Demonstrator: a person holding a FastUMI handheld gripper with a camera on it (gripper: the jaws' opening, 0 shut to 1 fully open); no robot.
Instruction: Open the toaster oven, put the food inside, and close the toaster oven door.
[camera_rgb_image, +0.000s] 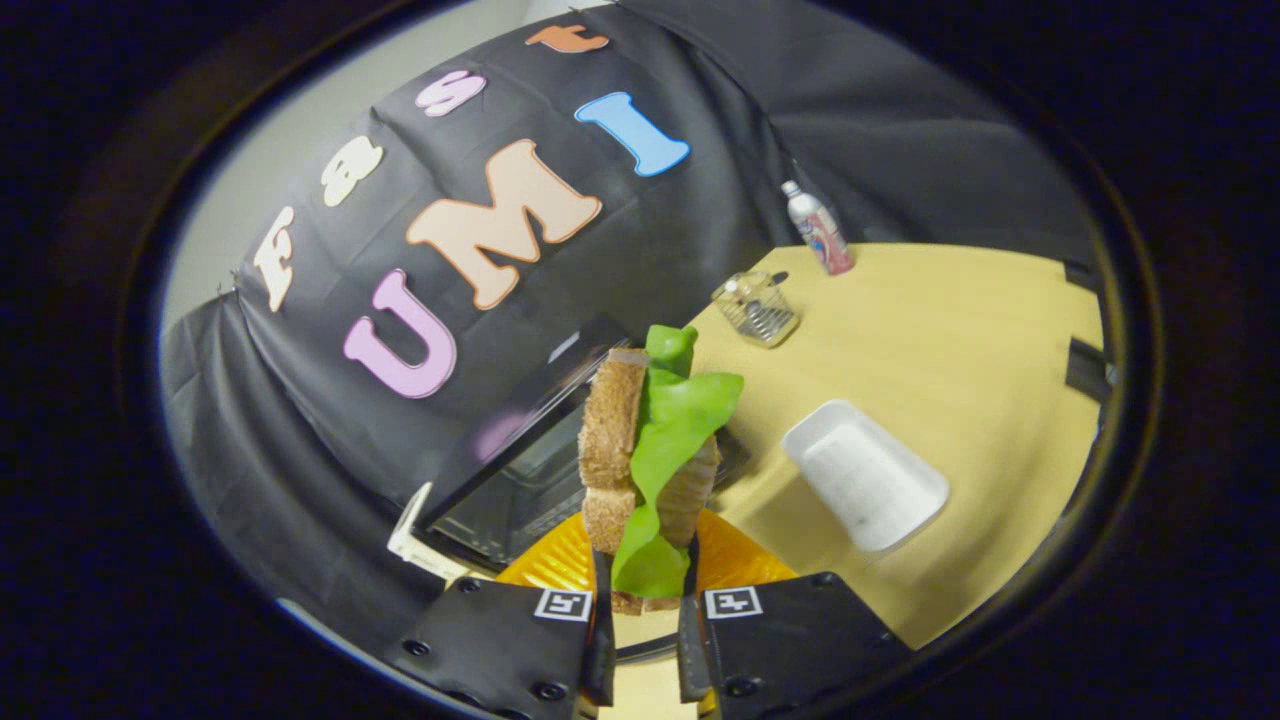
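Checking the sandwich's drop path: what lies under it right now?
The gripper is shut on the sandwich. Under it is an orange plate; the plate's middle is covered.

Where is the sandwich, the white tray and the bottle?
sandwich (650, 460): gripper view, on the green lettuce, between the closed fingers.
white tray (865, 475): gripper view, on its flat middle.
bottle (820, 232): gripper view, on its body.

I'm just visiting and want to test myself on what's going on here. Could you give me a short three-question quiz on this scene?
1. What do the tongs hold?
2. True or false: the toaster oven beyond the sandwich has its door shut.
3. Which lies beside the sandwich on the wooden table: (a) white tray, (b) blue mug, (c) red bowl?

Key:
1. A sandwich of brown bread and green lettuce, pinched between both fingers above an orange plate.
2. False, it looks open.
3. (a), the white tray.
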